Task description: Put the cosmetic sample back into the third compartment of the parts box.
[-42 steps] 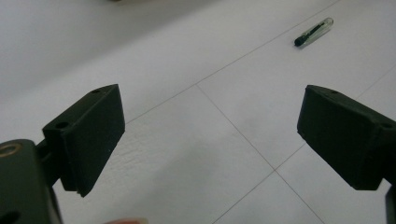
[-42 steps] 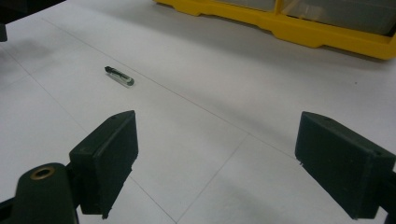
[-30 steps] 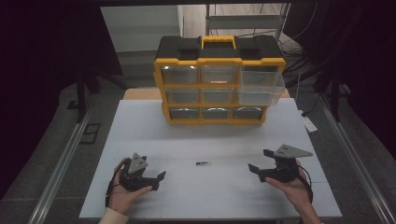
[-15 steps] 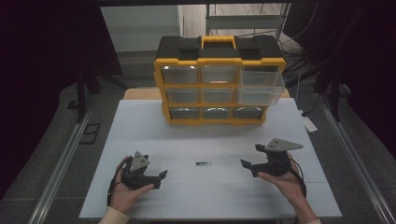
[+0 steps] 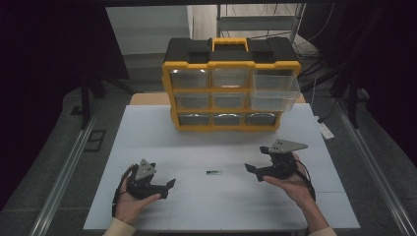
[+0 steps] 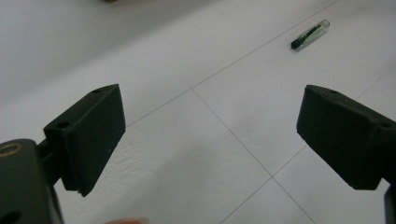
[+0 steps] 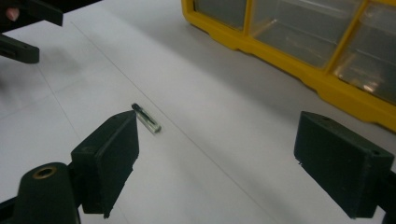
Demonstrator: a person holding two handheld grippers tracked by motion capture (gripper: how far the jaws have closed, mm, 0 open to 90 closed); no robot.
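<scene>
- Looking down from the high view, a small glass vial (image 5: 213,172) lies flat on the white table (image 5: 147,128), between the left gripper (image 5: 166,187) and the right gripper (image 5: 253,172), well in front of the yellow organiser (image 5: 231,83). Its long axis runs left to right.
- Riding on the left gripper, the camera shows both jaws spread wide and empty; the vial (image 6: 309,34) lies far off, dark end nearer.
- Seen from the right gripper view, the jaws stand apart, holding nothing; the vial (image 7: 146,118) lies just beyond the left jaw. It looks light, stiff, slick and breakable, so a gentle pinch across its middle seems best.
</scene>
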